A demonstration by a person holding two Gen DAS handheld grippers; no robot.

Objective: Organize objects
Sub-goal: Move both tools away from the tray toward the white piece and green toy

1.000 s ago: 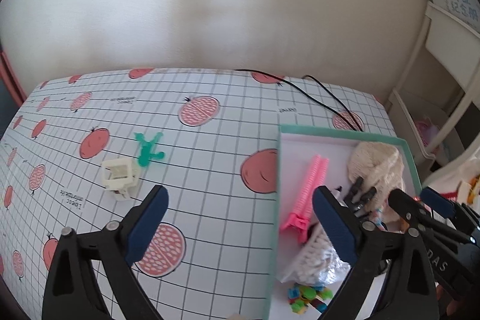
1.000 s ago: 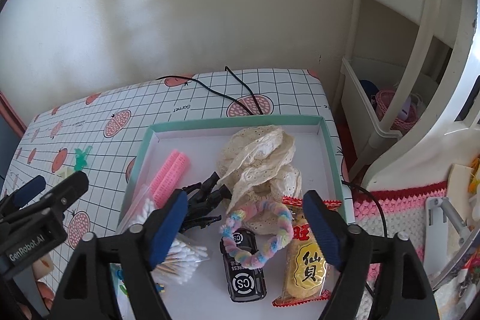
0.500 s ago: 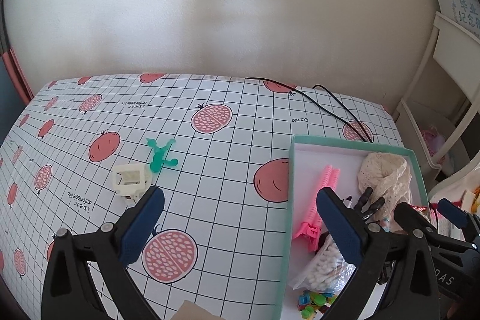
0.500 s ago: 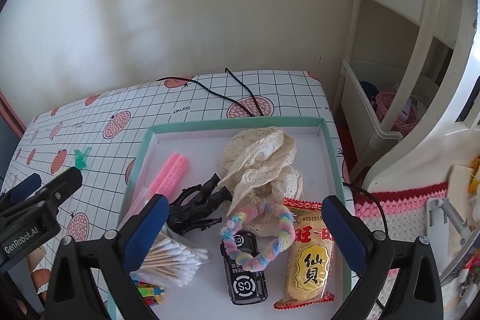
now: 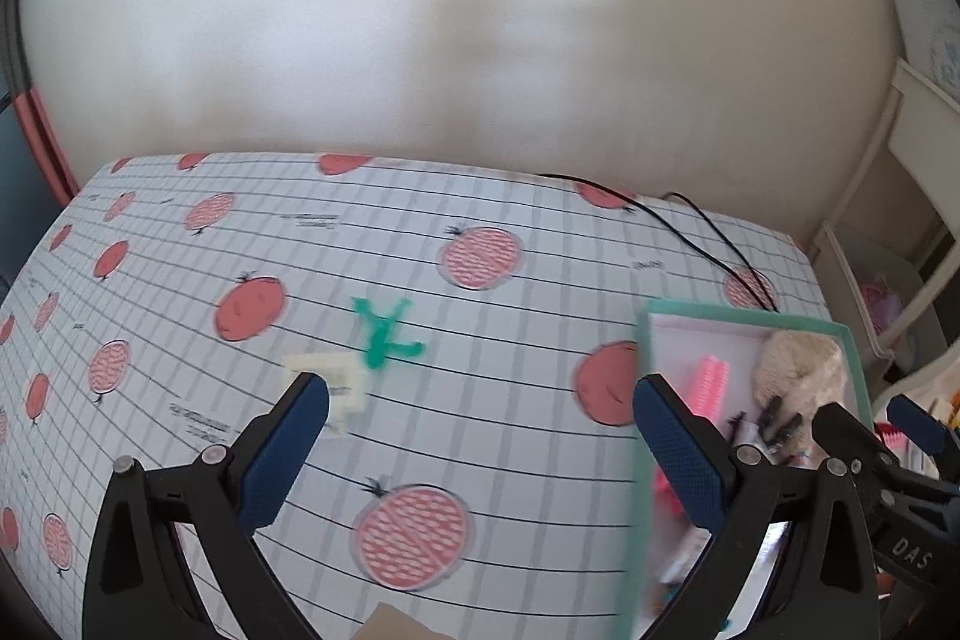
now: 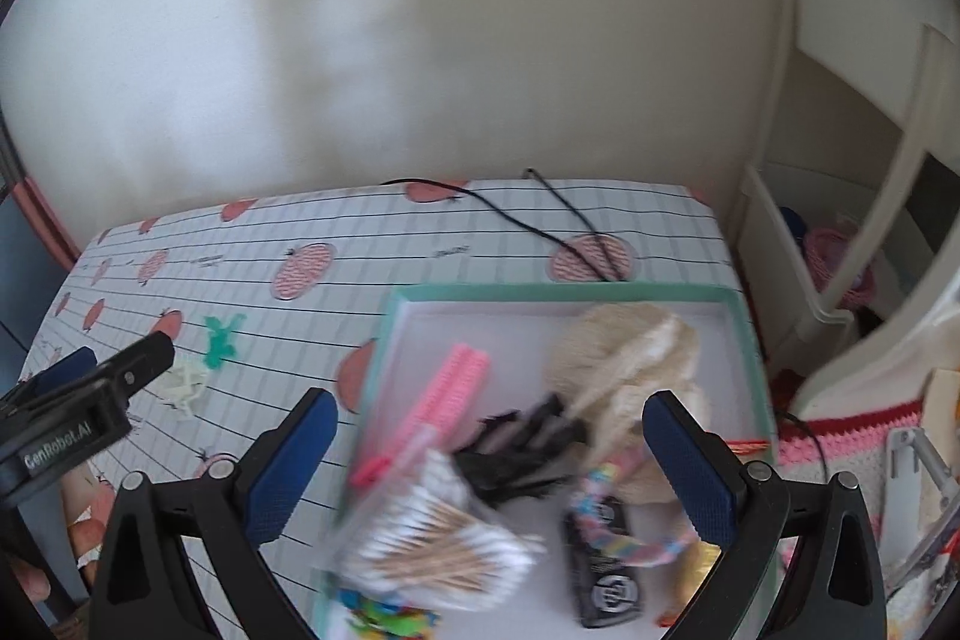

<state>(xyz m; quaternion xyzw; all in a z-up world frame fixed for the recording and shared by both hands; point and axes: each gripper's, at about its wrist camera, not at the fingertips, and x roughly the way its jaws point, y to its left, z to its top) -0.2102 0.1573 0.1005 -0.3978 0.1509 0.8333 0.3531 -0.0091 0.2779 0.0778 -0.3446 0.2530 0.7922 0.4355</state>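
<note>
A green-rimmed tray [image 6: 564, 293] sits on the right of the table and holds a pink comb [image 6: 447, 394], a black hair claw [image 6: 522, 445], a cream lace cloth [image 6: 630, 358], a bag of cotton swabs [image 6: 438, 559], a pastel scrunchie [image 6: 624, 532], a black box [image 6: 606, 580] and coloured bricks [image 6: 384, 616]. On the tablecloth to its left lie a green toy figure [image 5: 384, 331] and a cream plastic piece [image 5: 336, 382]. My left gripper [image 5: 474, 457] is open and empty above the cloth. My right gripper [image 6: 483, 463] is open and empty above the tray.
The tray also shows in the left wrist view [image 5: 750, 319]. A black cable [image 6: 540, 232] runs over the table's far edge. A wall stands behind the table. A white shelf unit [image 6: 840, 220] stands to the right. A crocheted mat [image 6: 840, 448] lies right of the tray.
Both grippers have swung left; the views are blurred by motion. The right gripper opened wide and drew back from the scrunchie. The green figure and cream piece now sit nearer the left gripper's fingers.
</note>
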